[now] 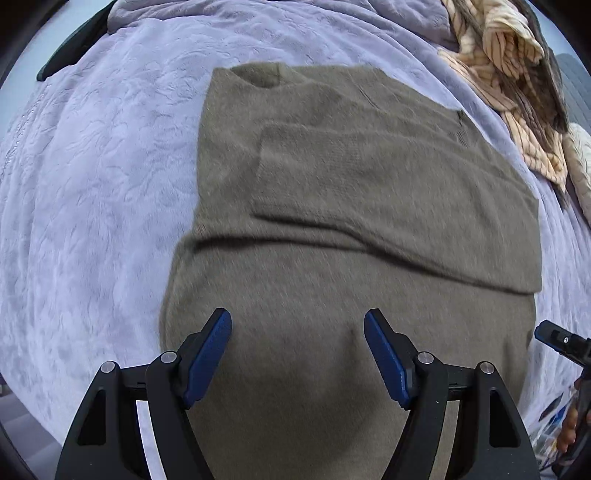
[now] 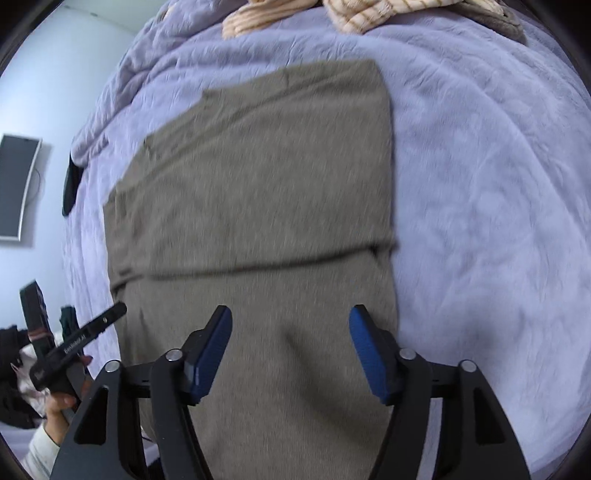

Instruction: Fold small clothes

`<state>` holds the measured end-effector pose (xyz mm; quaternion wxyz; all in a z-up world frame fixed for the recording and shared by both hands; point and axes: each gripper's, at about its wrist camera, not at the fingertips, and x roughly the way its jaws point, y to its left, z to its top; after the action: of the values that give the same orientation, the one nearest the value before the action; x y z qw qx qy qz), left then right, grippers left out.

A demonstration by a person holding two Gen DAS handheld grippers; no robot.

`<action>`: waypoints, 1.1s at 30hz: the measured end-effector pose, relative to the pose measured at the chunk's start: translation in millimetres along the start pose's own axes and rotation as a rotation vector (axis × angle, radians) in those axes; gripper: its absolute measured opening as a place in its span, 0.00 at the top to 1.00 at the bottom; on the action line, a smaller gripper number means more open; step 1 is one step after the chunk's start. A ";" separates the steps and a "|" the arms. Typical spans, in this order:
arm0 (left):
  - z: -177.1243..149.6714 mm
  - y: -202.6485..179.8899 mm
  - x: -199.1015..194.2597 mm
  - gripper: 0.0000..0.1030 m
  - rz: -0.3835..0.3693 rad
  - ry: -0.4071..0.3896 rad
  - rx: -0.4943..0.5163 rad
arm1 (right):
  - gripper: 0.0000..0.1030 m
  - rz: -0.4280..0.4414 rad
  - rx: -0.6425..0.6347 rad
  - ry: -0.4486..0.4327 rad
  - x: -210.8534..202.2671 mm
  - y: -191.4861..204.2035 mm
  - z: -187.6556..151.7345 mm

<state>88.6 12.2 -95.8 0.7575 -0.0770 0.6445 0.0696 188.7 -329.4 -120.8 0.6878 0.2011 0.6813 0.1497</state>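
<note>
An olive-brown knit sweater (image 1: 332, 192) lies flat on a lavender blanket (image 1: 92, 184), with a sleeve folded across its body and a crease running across its width. My left gripper (image 1: 297, 321) hangs open above the sweater's near part, nothing between its blue pads (image 1: 208, 354). In the right wrist view the same sweater (image 2: 258, 184) fills the middle, and my right gripper (image 2: 290, 317) stands open over its near end, empty. The right gripper's tip (image 1: 554, 338) shows at the left view's right edge. The left gripper's body (image 2: 74, 347) and the hand holding it appear at the lower left.
A heap of cream striped clothes (image 1: 509, 74) lies at the far side of the bed, also seen as striped cloth (image 2: 354, 14) at the top. A wall screen (image 2: 16, 184) hangs at the left. The lavender blanket (image 2: 480, 184) spreads wide beside the sweater.
</note>
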 end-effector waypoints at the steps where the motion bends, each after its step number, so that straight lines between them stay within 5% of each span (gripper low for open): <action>1: -5.3 -3.5 -1.6 0.27 -0.002 0.007 0.008 | 0.30 -0.005 -0.005 0.011 0.0 2.1 -7.5; 11: -40.0 -29.4 -20.3 0.27 -0.012 0.031 0.052 | 0.23 0.011 0.025 0.042 -11.3 9.1 -46.5; 23: -46.5 -37.2 -54.4 0.27 -0.008 -0.016 0.040 | 0.23 -0.010 -0.016 -0.038 -45.7 27.3 -48.8; 33: -70.4 -33.4 -71.7 0.27 0.031 -0.015 -0.012 | 0.22 0.027 -0.061 -0.023 -46.9 42.2 -57.8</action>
<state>16.0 -35.5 -35.2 0.7606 -0.0712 0.6395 0.0857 132.7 -310.8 -58.8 0.6993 0.1908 0.6657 0.1775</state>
